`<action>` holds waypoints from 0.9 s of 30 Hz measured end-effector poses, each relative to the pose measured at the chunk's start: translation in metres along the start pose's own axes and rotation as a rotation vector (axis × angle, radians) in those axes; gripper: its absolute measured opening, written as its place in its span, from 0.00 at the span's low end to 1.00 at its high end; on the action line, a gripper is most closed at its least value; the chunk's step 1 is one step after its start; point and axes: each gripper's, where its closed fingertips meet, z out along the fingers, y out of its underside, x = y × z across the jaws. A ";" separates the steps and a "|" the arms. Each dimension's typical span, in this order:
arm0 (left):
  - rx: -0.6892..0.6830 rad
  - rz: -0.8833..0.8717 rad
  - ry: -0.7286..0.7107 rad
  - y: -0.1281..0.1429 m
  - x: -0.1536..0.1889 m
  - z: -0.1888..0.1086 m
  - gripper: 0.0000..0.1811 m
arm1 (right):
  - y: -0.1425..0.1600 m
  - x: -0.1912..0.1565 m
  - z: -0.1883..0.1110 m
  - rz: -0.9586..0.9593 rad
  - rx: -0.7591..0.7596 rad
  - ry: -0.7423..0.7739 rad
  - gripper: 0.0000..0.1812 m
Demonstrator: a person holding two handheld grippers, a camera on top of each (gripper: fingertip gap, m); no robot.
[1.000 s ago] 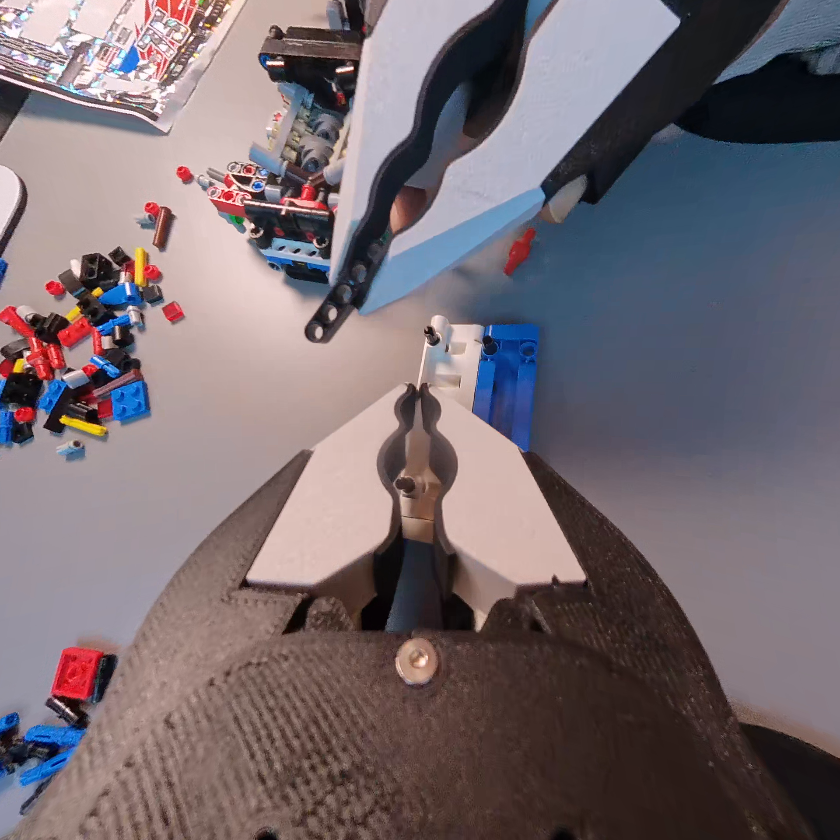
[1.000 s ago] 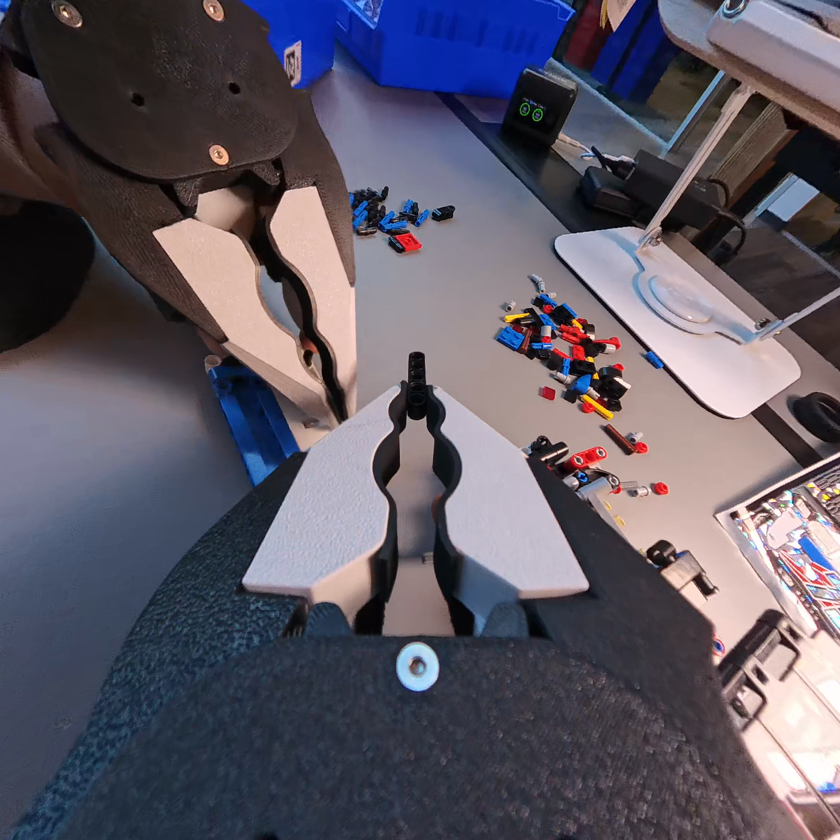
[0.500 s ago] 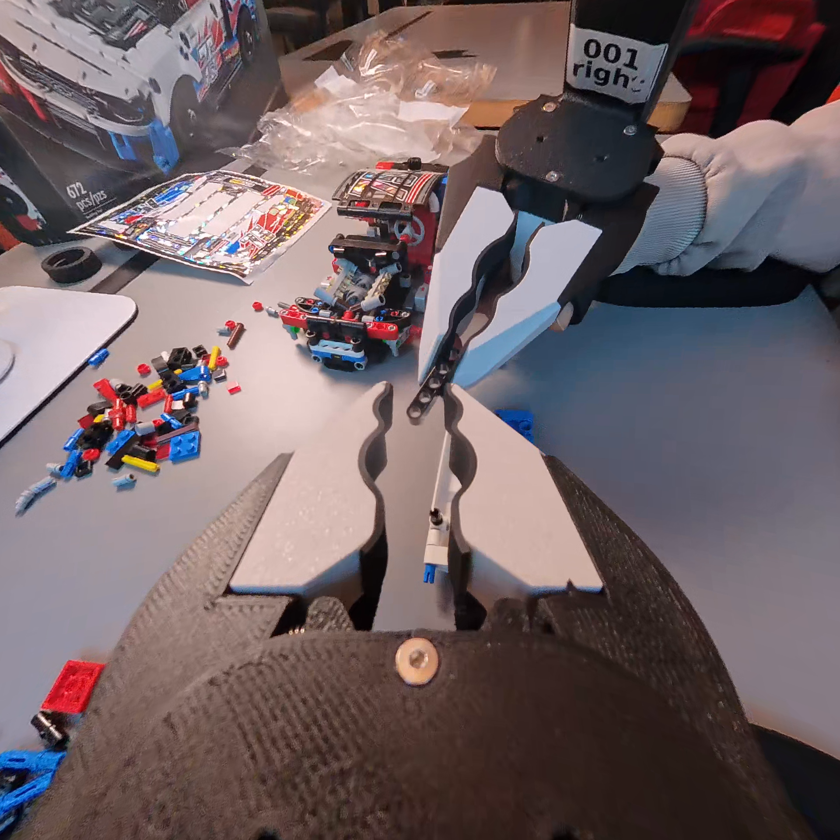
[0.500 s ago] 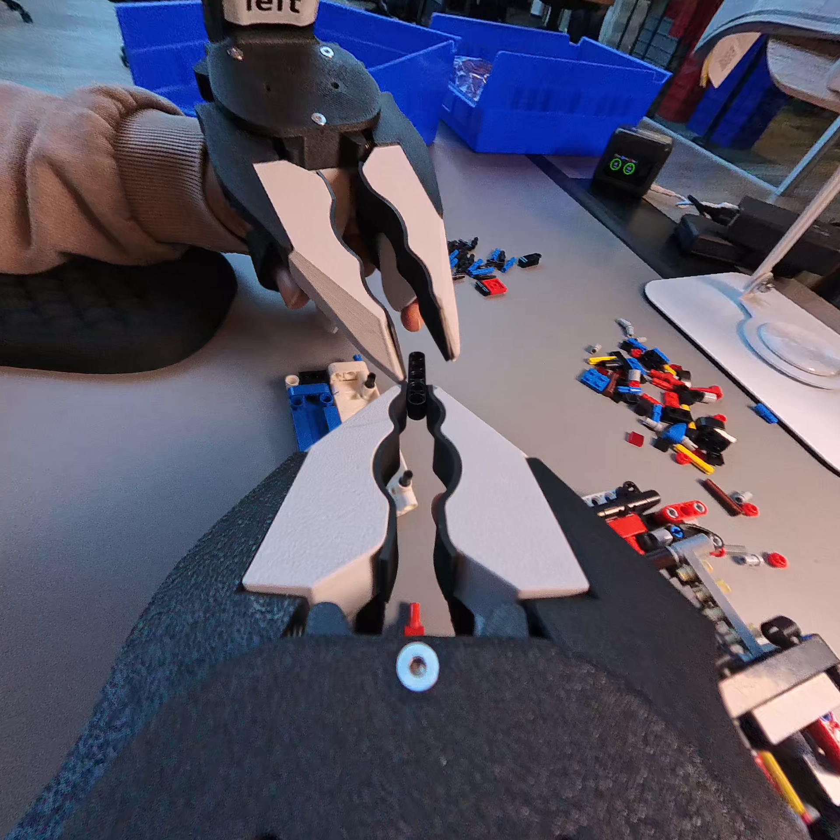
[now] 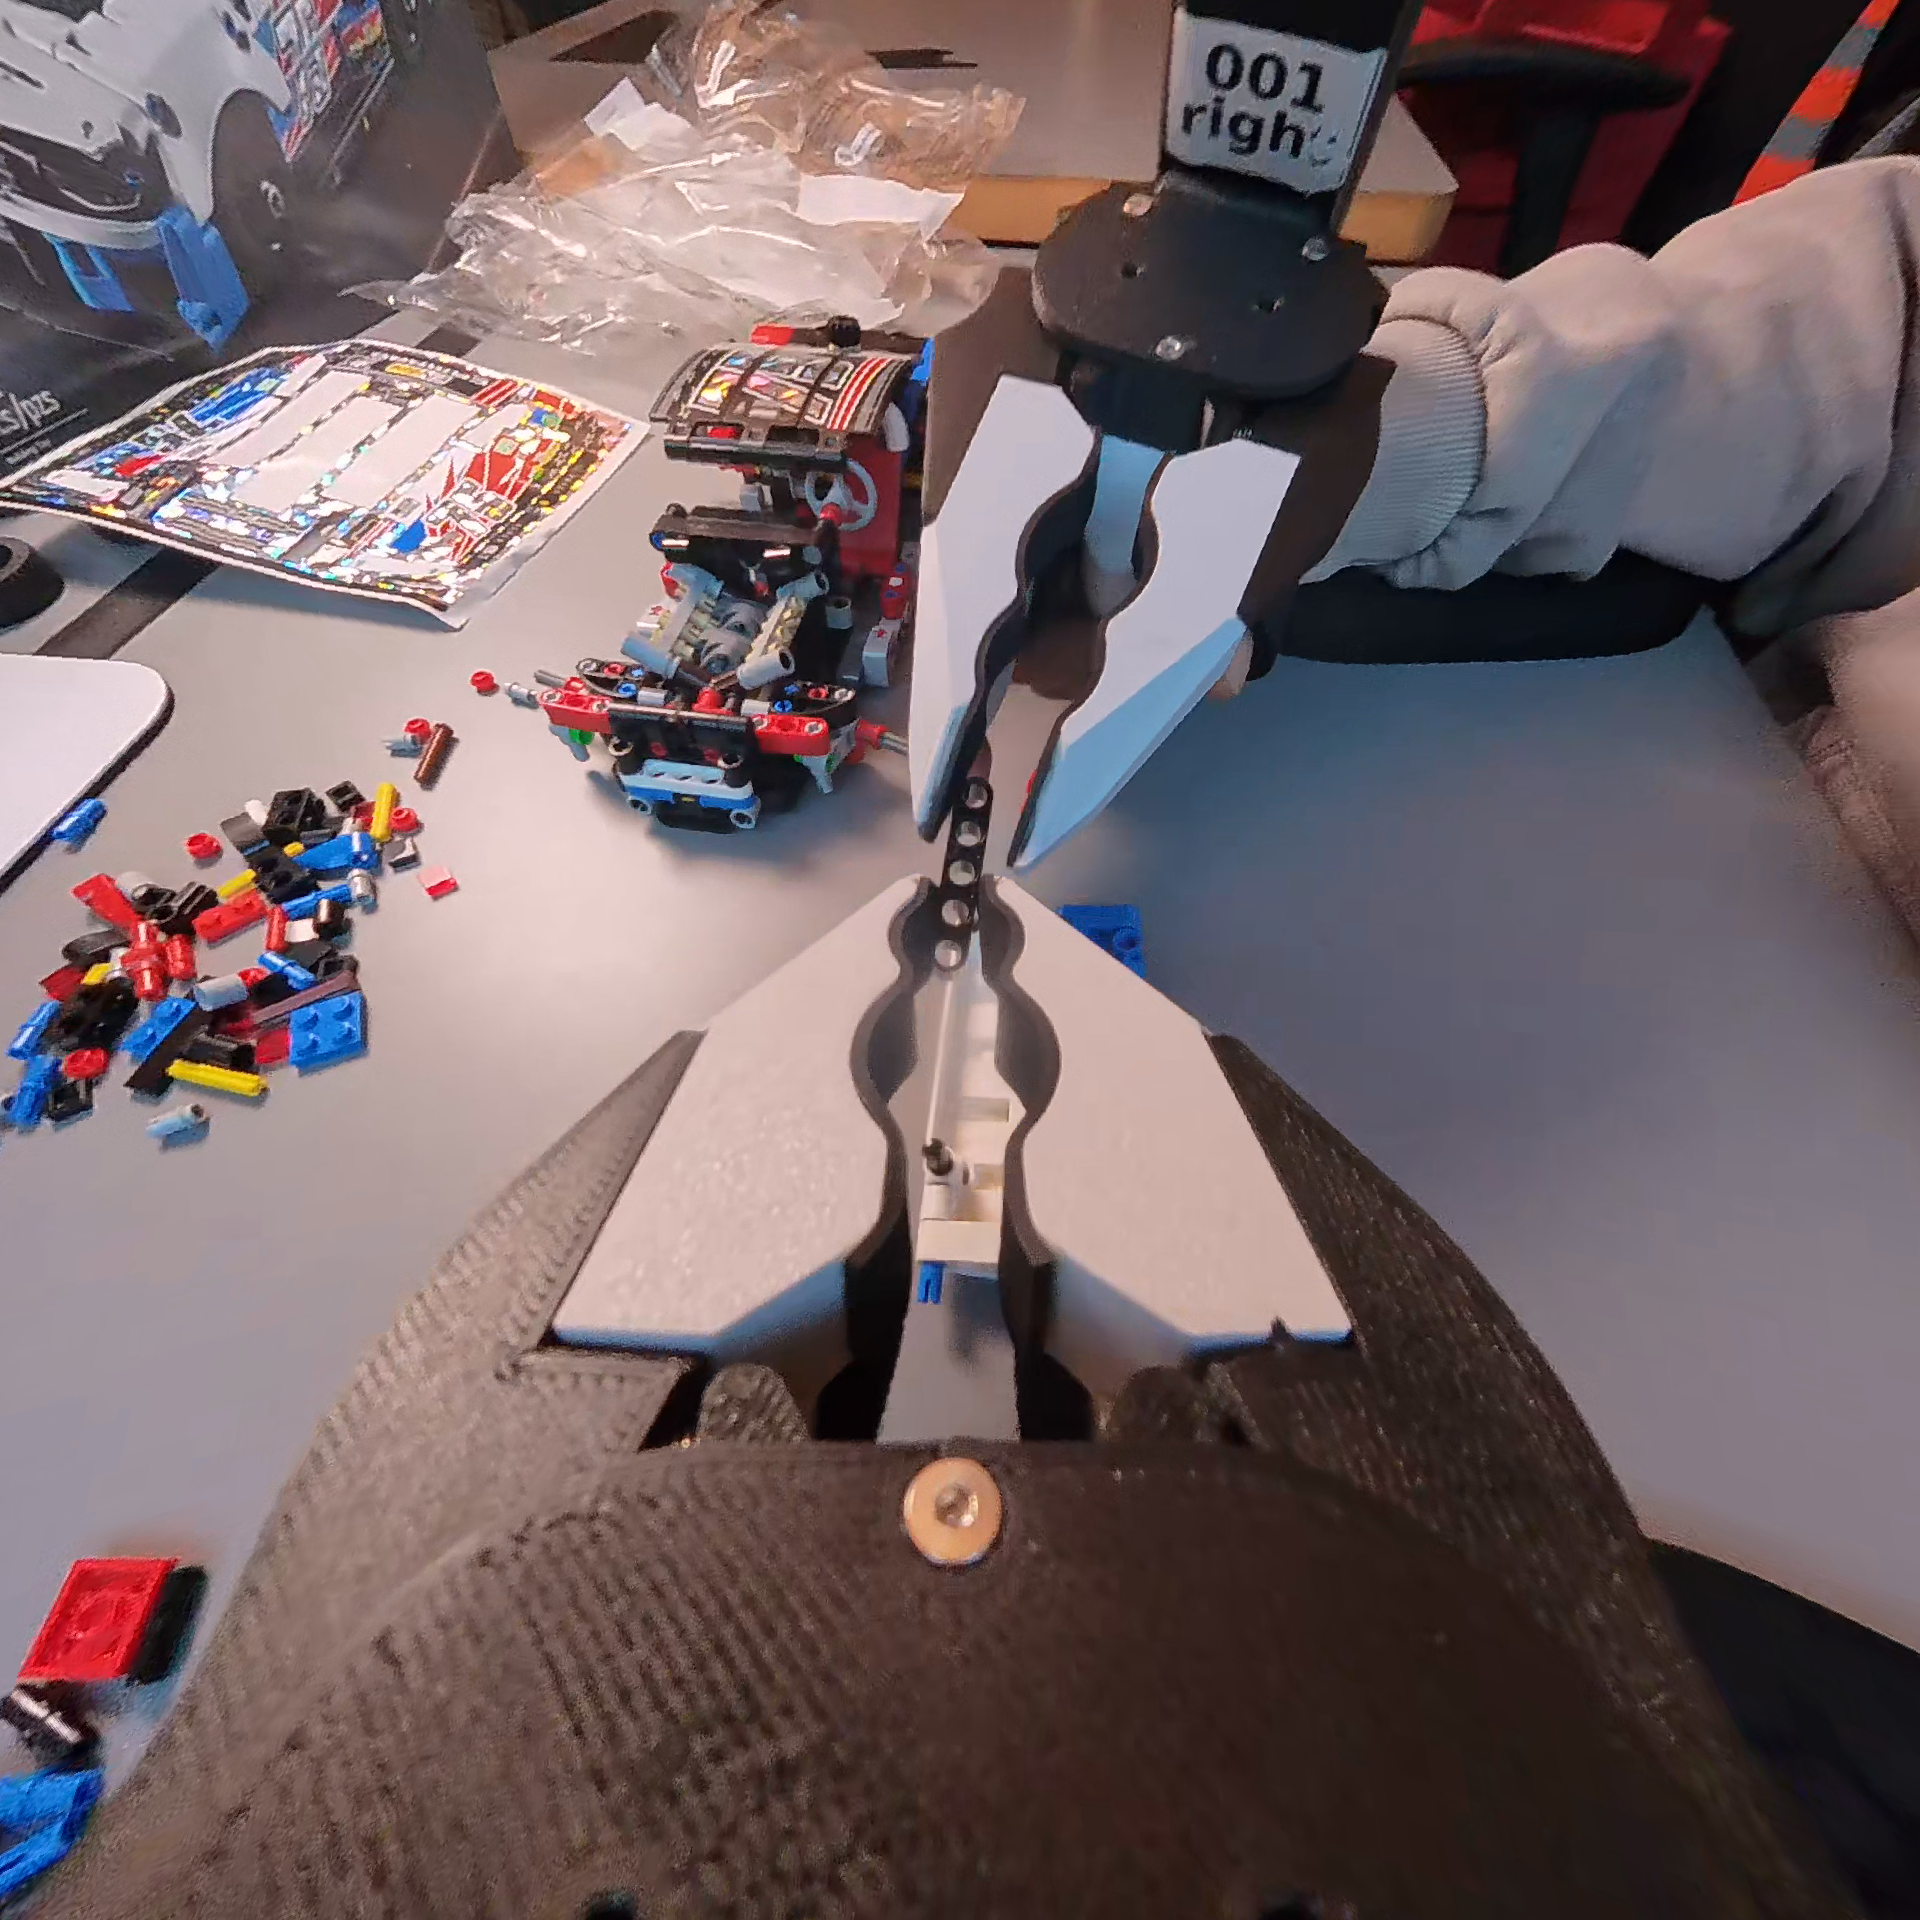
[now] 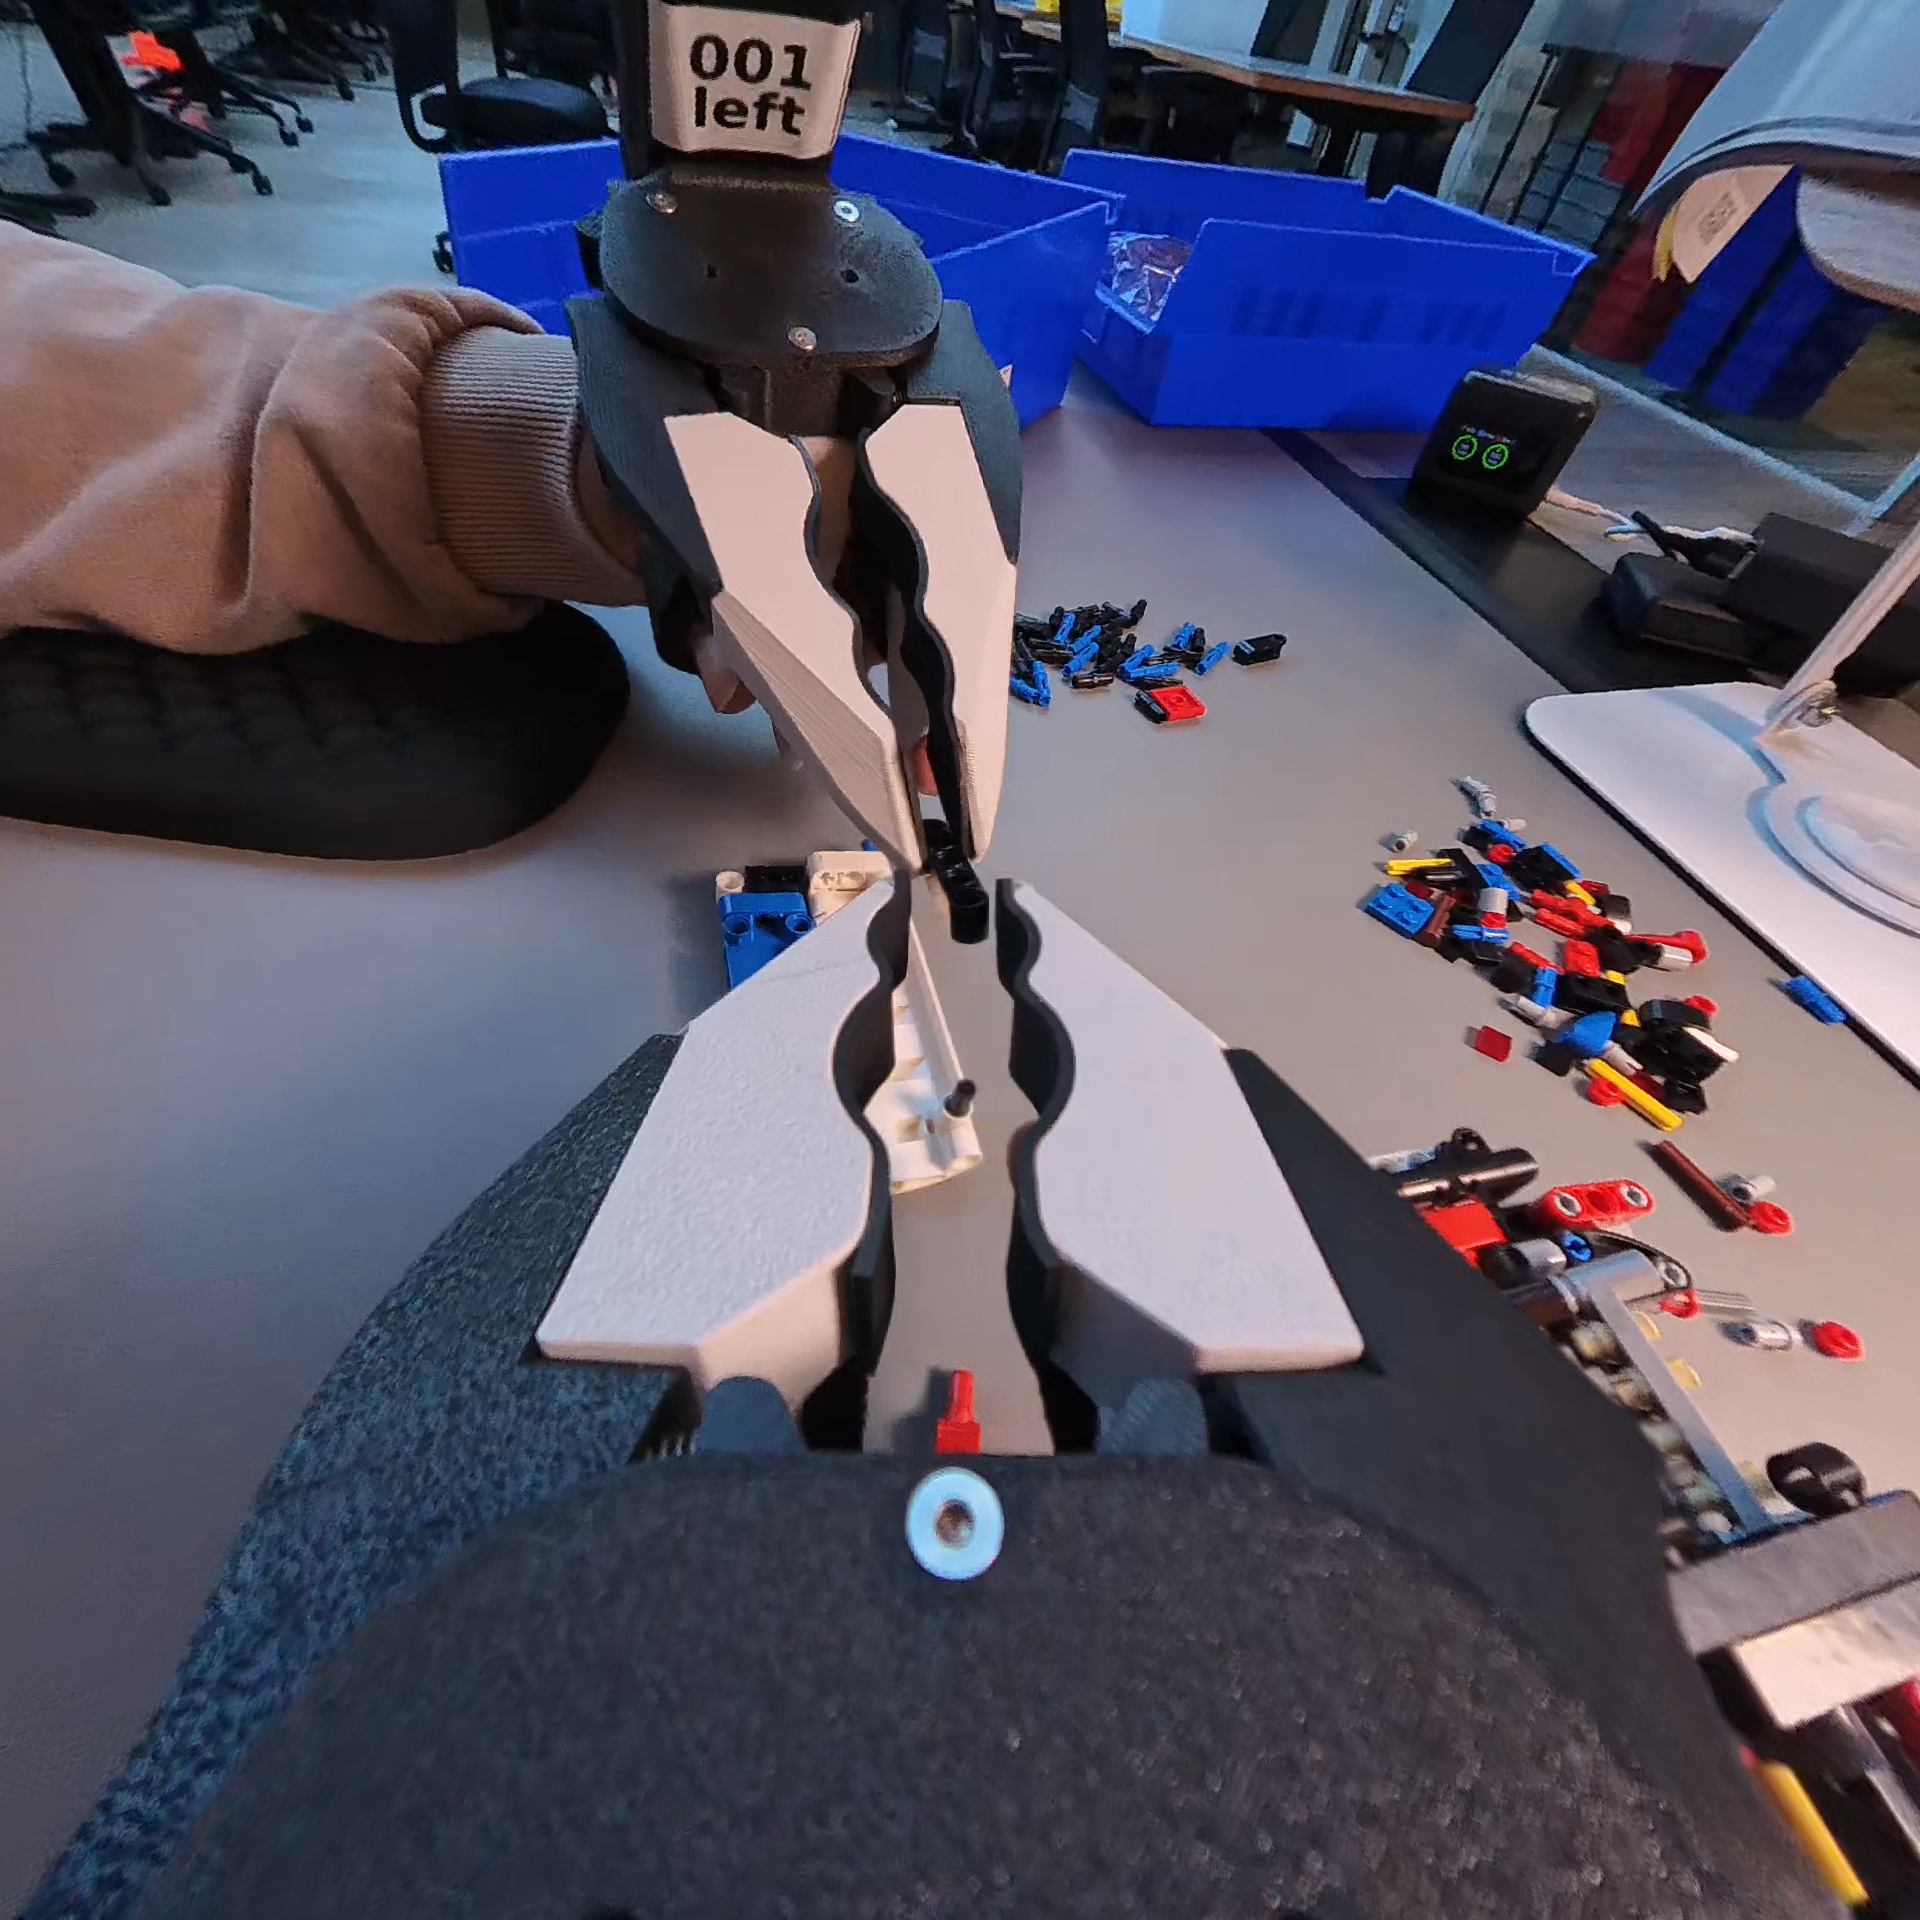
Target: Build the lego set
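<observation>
A black beam with holes (image 5: pixel 961 883) stands nearly upright between the two grippers. My left gripper (image 5: pixel 956 891) is shut on its lower end; it also shows in the right wrist view (image 6: pixel 935 847), pinching the beam (image 6: pixel 961 899). My right gripper (image 6: pixel 951 894) is open, with its fingertips on either side of the beam; the left wrist view shows it (image 5: pixel 977 840) with the jaws apart around the beam's top. A white panel piece (image 5: pixel 966 1143) with a black pin lies on the table below, next to a blue piece (image 6: pixel 764 920).
The part-built car (image 5: pixel 758 644) stands behind, with a sticker sheet (image 5: pixel 312 468) and plastic bags (image 5: pixel 707 187) beyond it. Loose brick piles (image 5: pixel 208 956) (image 6: pixel 1558 956), a red pin (image 6: pixel 956 1413), a white lamp base (image 6: pixel 1714 831) and blue bins (image 6: pixel 1330 312) are around. The grippers are tip to tip, or close to it.
My left gripper let go of the white panel, rose and shut on the black beam. My right gripper, which held the beam, has opened.
</observation>
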 end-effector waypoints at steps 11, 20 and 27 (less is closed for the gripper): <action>-0.065 -0.067 0.043 0.019 0.000 0.014 0.03 | 0.030 0.001 -0.001 -0.064 -0.186 0.000 0.03; -0.108 -0.047 0.054 0.022 -0.005 0.021 0.03 | 0.047 0.003 -0.002 -0.059 -0.290 0.003 0.09; -0.149 -0.028 0.101 0.029 -0.003 0.021 0.03 | 0.044 0.003 -0.005 -0.044 -0.270 -0.010 0.08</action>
